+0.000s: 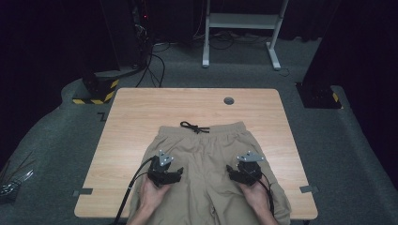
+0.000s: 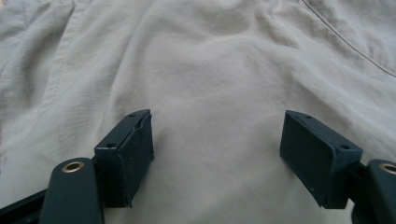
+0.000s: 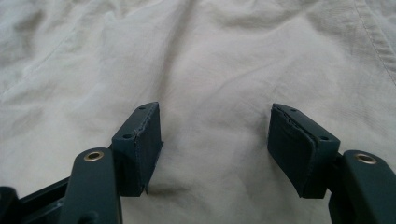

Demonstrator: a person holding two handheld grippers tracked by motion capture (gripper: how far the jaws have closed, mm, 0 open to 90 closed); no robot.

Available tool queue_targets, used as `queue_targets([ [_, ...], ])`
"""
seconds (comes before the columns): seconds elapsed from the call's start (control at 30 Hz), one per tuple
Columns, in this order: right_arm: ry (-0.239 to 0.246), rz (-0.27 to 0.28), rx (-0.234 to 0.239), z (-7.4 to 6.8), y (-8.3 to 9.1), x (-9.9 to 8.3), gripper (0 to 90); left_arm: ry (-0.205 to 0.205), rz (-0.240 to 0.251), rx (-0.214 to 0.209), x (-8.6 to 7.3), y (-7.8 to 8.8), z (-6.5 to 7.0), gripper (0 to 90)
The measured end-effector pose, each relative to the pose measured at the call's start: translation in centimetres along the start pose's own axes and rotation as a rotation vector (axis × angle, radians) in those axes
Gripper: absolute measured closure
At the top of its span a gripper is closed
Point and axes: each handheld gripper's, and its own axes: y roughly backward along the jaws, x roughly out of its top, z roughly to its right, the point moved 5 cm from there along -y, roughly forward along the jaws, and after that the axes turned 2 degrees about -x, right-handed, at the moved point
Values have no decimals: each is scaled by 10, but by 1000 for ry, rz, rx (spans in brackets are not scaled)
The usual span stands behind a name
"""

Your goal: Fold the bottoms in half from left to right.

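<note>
Lying flat on the worktop [image 1: 131,122] with waistband away from the person, the khaki shorts [image 1: 206,140] carried the left hand-held gripper [image 1: 177,175] and right hand-held gripper [image 1: 231,171] above each leg, jaws wide apart and empty, seemingly poised to pinch cloth.

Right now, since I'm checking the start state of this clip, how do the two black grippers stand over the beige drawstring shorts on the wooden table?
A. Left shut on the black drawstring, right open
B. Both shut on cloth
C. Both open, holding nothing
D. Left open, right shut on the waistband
C: the left gripper and the right gripper each show spread jaws with bare beige shorts cloth between them.
</note>
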Motion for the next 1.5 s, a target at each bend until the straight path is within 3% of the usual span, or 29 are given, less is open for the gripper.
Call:
queue_targets([
  [0.17, 14, 6, 4, -1, 7, -7, 349, 11, 19, 0, 10, 3, -8, 317],
  [0.33, 11, 8, 3, -1, 7, -7, 347, 65, 32, 29, 29, -2, -33, 310],
  [0.67, 15, 11, 7, 0, 6, -7, 345, 86, 42, 135, 53, -9, -89, 306],
  [0.83, 16, 11, 7, 0, 6, -7, 345, 105, 32, 151, 54, -16, -106, 320],
  [1.0, 17, 11, 8, 0, 6, -7, 345, 136, 20, 142, 52, -22, -111, 316],
  [1.23, 17, 12, 7, 0, 6, -7, 345, 128, -53, 135, 43, -35, -110, 307],
  [1.27, 17, 12, 8, 0, 6, -7, 345, 114, -46, 140, 43, -36, -109, 304],
  [1.4, 17, 12, 8, 0, 6, -7, 345, 93, -36, 121, 44, -35, -105, 386],
  [1.5, 19, 12, 10, 0, 6, -7, 338, 75, -27, 97, 44, -35, -101, 547],
])
